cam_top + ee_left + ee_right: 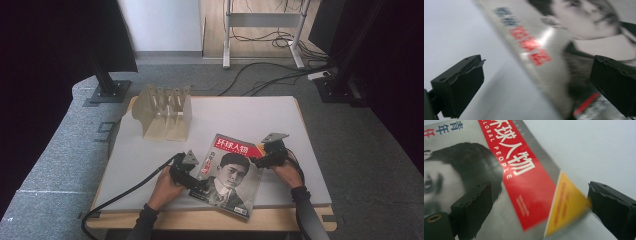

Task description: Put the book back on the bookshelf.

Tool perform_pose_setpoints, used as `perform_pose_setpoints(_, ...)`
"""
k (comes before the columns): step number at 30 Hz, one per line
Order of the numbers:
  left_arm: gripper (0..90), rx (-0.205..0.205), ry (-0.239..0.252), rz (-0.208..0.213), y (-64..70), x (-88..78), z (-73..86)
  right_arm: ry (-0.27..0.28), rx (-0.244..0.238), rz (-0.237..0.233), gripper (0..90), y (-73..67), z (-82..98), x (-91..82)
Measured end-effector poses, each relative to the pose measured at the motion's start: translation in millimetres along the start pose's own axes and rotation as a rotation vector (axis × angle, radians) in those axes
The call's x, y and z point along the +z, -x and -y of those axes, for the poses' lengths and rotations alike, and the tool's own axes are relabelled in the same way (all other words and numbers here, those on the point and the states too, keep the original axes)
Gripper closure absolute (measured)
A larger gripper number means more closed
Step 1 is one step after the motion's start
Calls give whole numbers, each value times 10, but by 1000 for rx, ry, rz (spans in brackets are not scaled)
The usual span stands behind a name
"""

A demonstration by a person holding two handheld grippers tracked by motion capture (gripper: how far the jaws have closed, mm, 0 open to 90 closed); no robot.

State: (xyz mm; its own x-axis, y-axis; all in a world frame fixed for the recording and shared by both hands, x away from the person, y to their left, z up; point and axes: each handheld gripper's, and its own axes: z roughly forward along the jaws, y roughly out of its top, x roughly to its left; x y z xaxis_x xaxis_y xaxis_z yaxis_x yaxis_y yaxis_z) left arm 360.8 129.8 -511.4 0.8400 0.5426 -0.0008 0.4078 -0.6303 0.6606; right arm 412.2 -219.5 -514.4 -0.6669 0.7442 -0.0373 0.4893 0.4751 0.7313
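**Both tools at the magazine, nothing gripped yet**

Across the pale worktop (250, 112) very little is set out. Its far left corner carries a wooden slotted rack (165, 112), standing empty and well apart from the action. Nearer the person, close to the front edge, a magazine (231, 175) lies flat and closed, cover up, turned a little askew.

At its left edge sits the left tool (196, 181), jaws spread wide; its own view shows that edge running up between the two black jaws, neither one touching it as far as I can tell. At the top right corner of the magazine is the right tool (260, 160), likewise wide open, one jaw over the cover and the other just past the yellow corner flash.

My reading: the approach is made, but the grip, the lift and any move toward the rack are all left to do.
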Motion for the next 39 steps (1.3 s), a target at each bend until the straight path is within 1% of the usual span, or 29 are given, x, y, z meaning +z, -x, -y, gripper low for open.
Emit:
perform_pose_setpoints(1,0,-9,0,-12,-46,-22,3,0,0,0,62,0,0,0)
perform_pose_setpoints(2,0,-24,-2,-30,-125,-52,11,-2,1,5,62,-3,19,-34)
perform_pose_setpoints(3,0,-37,-3,-47,-183,-70,20,-9,3,30,61,-12,89,-135)
perform_pose_setpoints(6,0,-69,-12,-90,-330,-79,59,-10,21,42,60,-11,153,-207)
perform_pose_setpoints(7,0,-78,-16,-97,-364,-66,76,-19,33,60,60,-16,248,-281)
perform_pose_setpoints(8,0,-85,-25,-103,-387,-45,92,-25,35,63,60,-19,294,-307)
perform_pose_setpoints(9,0,-83,-44,-110,-409,3,116,-30,37,68,60,-22,329,-323)
perform_pose_setpoints(10,0,-83,-44,-110,-409,3,116,-37,42,75,60,-26,373,-342)
perform_pose_setpoints(11,0,-89,-42,-101,-405,54,134,-38,50,79,60,-34,412,-354)
perform_pose_setpoints(12,0,-89,-42,-101,-405,54,134,-38,55,79,59,-40,444,-361)
perform_pose_setpoints(13,0,-99,-34,-88,-405,66,136,-39,57,81,58,-48,469,-360)
perform_pose_setpoints(15,0,-95,-27,-84,-367,84,133,-41,58,85,57,-58,485,-353)
perform_pose_setpoints(17,0,-90,-31,-94,-343,73,133,-47,53,93,46,-72,494,-319)
perform_pose_setpoints(20,0,-90,-31,-91,-313,60,146,-42,56,102,23,-74,461,-271)
perform_pose_setpoints(22,0,-88,-29,-84,-277,50,162,-46,50,121,10,-58,435,-244)
perform_pose_setpoints(23,0,-89,-26,-80,-258,47,171,-48,59,123,3,-26,410,-213)
perform_pose_setpoints(25,0,-82,-20,-71,-212,36,194,-52,64,126,0,-9,394,-195)
perform_pose_setpoints(26,0,-79,-16,-69,-184,30,206,-55,65,131,0,20,355,-154)
perform_pose_setpoints(27,0,-75,-16,-66,-164,26,212,-55,65,131,0,20,355,-154)
perform_pose_setpoints(28,0,-62,-21,-53,-112,15,218,-60,68,138,0,46,305,-105)
perform_pose_setpoints(29,0,-62,-21,-53,-112,15,218,-60,68,138,0,46,305,-105)
perform_pose_setpoints(30,0,-48,-26,-41,-55,8,222,-64,66,145,0,73,249,-50)
perform_pose_setpoints(31,0,-48,-26,-41,-55,8,222,-64,66,145,0,73,249,-50)
perform_pose_setpoints(32,0,-43,-26,-35,-22,6,223,-67,67,149,0,79,226,-29)
perform_pose_setpoints(34,0,-28,-33,-24,52,4,218,-73,71,154,1,118,131,64)
perform_pose_setpoints(35,0,-28,-33,-24,52,4,218,-73,71,154,1,118,131,64)
perform_pose_setpoints(36,0,-22,-36,-19,81,4,214,-74,74,157,8,137,82,118)
perform_pose_setpoints(37,0,-18,-37,-15,110,7,210,-74,74,157,8,137,82,118)
perform_pose_setpoints(39,0,-4,-34,2,158,17,202,-73,77,167,18,147,23,177)
